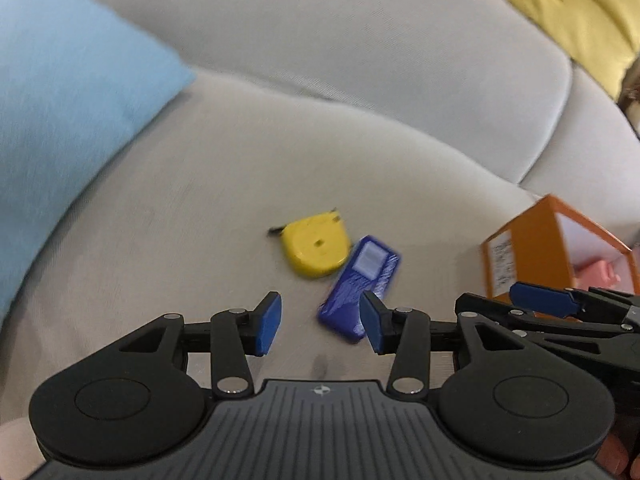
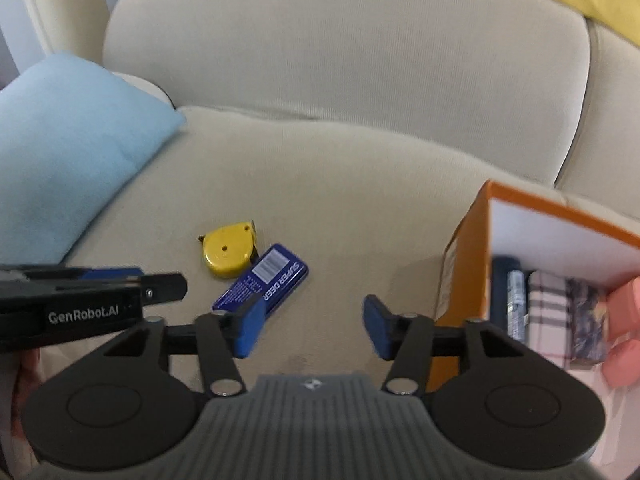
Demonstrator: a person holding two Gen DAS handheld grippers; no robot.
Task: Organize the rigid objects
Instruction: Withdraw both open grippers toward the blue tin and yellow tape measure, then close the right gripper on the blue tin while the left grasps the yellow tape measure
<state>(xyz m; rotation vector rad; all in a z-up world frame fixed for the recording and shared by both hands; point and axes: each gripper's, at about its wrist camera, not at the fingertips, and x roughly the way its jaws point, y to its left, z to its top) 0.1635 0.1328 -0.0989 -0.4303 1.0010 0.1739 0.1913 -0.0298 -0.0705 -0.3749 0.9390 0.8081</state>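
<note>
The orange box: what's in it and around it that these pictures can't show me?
- Orange box, right wrist view: contents cut off by the frame's right edge and blurred; the pink thing stays unidentifiable.
- Left wrist view: right gripper covers the box's lower part.
- Blue tin: near end behind the left gripper; print blurred.

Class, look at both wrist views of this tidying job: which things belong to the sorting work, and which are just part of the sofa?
Part of the job:
yellow tape measure
blue tin
orange box, already holding items
left gripper, open
right gripper, open

Just lying about:
blue cushion
yellow cushion
sofa seat
</note>
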